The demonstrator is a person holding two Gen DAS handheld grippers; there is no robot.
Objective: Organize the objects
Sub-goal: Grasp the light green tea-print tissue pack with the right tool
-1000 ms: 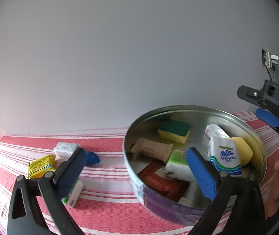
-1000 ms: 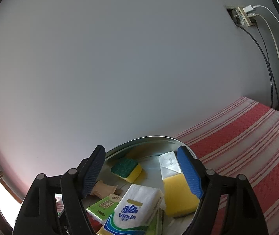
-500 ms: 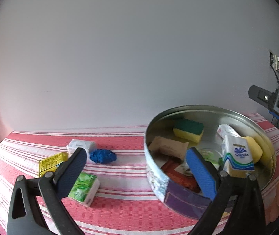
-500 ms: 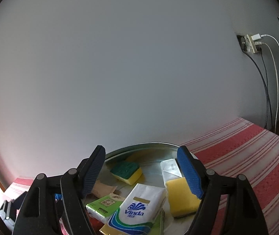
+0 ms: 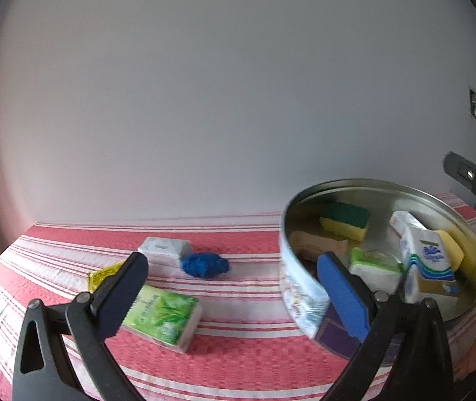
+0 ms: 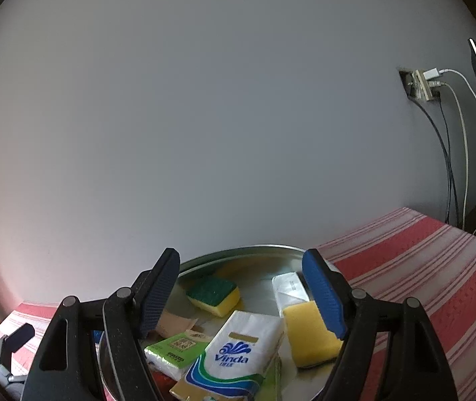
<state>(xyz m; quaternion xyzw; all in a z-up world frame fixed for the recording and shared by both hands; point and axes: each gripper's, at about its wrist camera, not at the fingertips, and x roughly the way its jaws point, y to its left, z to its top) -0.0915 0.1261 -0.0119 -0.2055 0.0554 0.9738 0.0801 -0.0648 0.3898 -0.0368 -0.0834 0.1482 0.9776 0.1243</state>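
Observation:
A round metal tin [image 5: 299, 295] stands on the red striped cloth, right of my left gripper [image 5: 234, 287]. It holds a green-topped sponge [image 5: 346, 219], a Vinda tissue pack [image 5: 426, 260], a green tissue pack [image 5: 373, 267], a yellow sponge [image 5: 452, 252] and a tan packet [image 5: 318, 242]. On the cloth lie a green tissue pack [image 5: 166, 315], a white pack [image 5: 164, 250], a blue crumpled thing [image 5: 204, 265] and a yellow packet [image 5: 104, 274]. My left gripper is open and empty above the cloth. My right gripper [image 6: 241, 295] is open and empty above the tin [image 6: 248, 250], over the Vinda pack [image 6: 238, 354].
A plain wall runs behind the table. A wall socket with plugged cables [image 6: 425, 85] hangs at the right. The red striped cloth [image 6: 421, 260] stretches right of the tin. The right gripper's body [image 5: 472, 180] shows at the far right of the left wrist view.
My left gripper has swung left, away from the tin, toward the items on the cloth. My right gripper has stayed over the tin, turning slightly. Both stay open.

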